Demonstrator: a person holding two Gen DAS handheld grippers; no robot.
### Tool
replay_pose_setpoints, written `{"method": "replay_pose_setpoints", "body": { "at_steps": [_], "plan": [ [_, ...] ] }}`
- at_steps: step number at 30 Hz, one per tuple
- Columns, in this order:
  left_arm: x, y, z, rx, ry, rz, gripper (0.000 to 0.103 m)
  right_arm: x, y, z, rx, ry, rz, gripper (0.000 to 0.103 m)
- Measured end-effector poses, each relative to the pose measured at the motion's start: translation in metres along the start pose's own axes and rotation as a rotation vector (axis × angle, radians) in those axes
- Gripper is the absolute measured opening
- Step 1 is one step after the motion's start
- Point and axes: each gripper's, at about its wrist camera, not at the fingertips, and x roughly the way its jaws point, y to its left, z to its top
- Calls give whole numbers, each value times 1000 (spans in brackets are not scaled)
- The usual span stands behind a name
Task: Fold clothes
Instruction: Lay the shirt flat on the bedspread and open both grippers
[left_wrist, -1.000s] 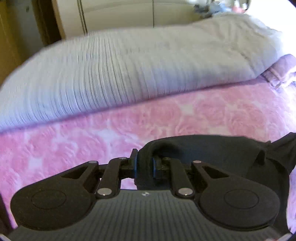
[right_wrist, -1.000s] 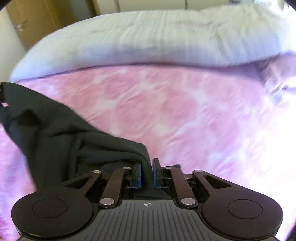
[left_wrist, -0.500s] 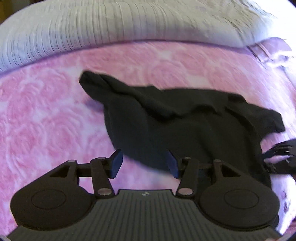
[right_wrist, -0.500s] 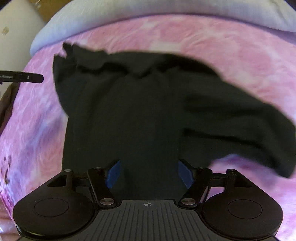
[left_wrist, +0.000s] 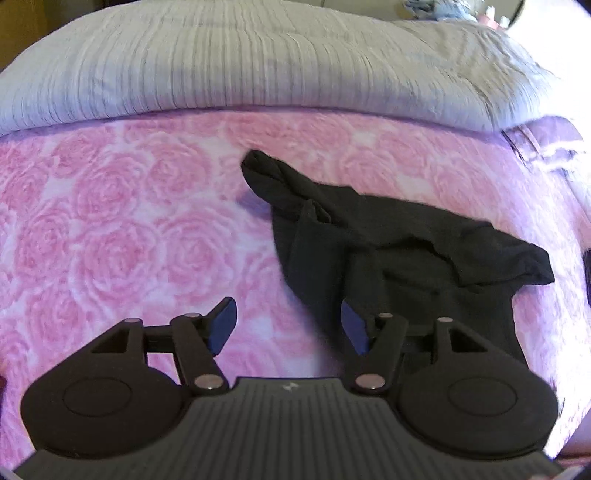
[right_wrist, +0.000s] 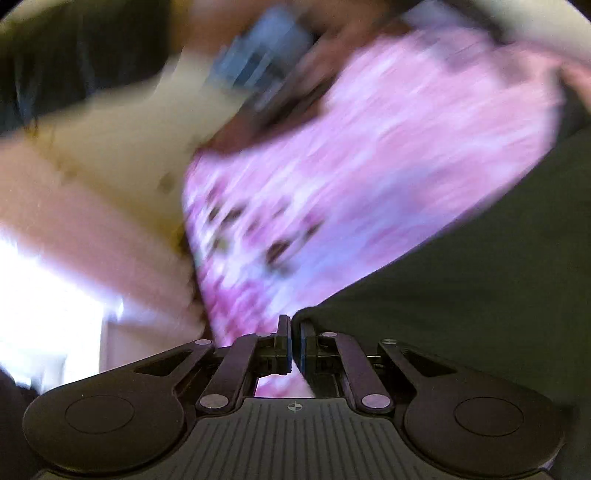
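Observation:
A black garment (left_wrist: 388, 251) lies crumpled on the pink rose-patterned bedspread (left_wrist: 122, 221), with one twisted end pointing toward the pillow side. My left gripper (left_wrist: 287, 319) stands open just in front of the garment's near left edge; its right finger overlaps the cloth and nothing is between its fingers. The right wrist view is heavily motion-blurred. There my right gripper (right_wrist: 293, 332) has its fingers closed together at a corner of the black garment (right_wrist: 480, 295), which spreads up and to the right from the fingertips.
A grey ribbed duvet (left_wrist: 258, 62) is heaped along the far side of the bed. In the blurred right wrist view, the bed's edge (right_wrist: 192, 221) runs down the left, with a pale floor and a bluish object (right_wrist: 258, 59) beyond.
Both grippers let go of the garment, which dropped onto the bed. The left one stayed open and drew back to the left. The right one swung round fast and closed at the garment's corner.

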Motion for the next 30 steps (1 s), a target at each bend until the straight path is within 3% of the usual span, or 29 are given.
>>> {"method": "replay_pose_setpoints", "body": {
  "at_steps": [2, 3, 4, 6, 9, 12, 15, 17, 18, 19, 20, 21, 22, 23, 26, 27, 28, 30],
  "plan": [
    [3, -7, -9, 26, 13, -17, 60, 27, 10, -6, -23, 97, -5, 35],
    [7, -14, -12, 48, 19, -24, 61, 28, 11, -11, -29, 104, -23, 56],
    [12, -22, -15, 73, 23, -33, 62, 20, 8, -15, -18, 87, -35, 70],
    [24, -41, -17, 141, 27, -53, 63, -2, -3, -21, 20, 35, -62, 74],
    [48, -72, -16, 264, 44, -88, 64, -48, -34, -37, 100, -90, -252, 74],
    [69, -102, -16, 386, 63, -154, 64, -92, -85, -61, 237, -134, -591, 76],
    [77, -135, -24, 518, 74, -240, 65, -121, -149, -91, 394, -136, -803, 76],
    [82, -157, -37, 590, 101, -287, 68, -129, -185, -106, 451, -133, -848, 76],
    [81, -163, -45, 617, 110, -293, 70, -130, -199, -110, 462, -131, -821, 76],
    [77, -161, -49, 626, 109, -280, 70, -130, -207, -113, 462, -136, -786, 68],
    [73, -159, -54, 635, 109, -267, 70, -129, -212, -114, 456, -143, -754, 52],
    [69, -158, -58, 644, 108, -254, 70, -130, -214, -114, 451, -144, -745, 21],
    [64, -156, -63, 653, 107, -242, 70, -133, -215, -114, 459, -149, -750, 8],
    [60, -154, -67, 662, 106, -229, 70, -138, -213, -115, 483, -169, -748, 7],
    [47, -149, -81, 689, 103, -190, 36, -149, -198, -120, 536, -243, -743, 6],
    [43, -147, -86, 698, 102, -178, 12, -154, -189, -122, 549, -270, -736, 6],
    [39, -145, -90, 706, 101, -165, 2, -158, -178, -124, 568, -300, -726, 6],
    [30, -142, -99, 724, 99, -139, 0, -158, -155, -128, 604, -326, -722, 12]
  ]
}}
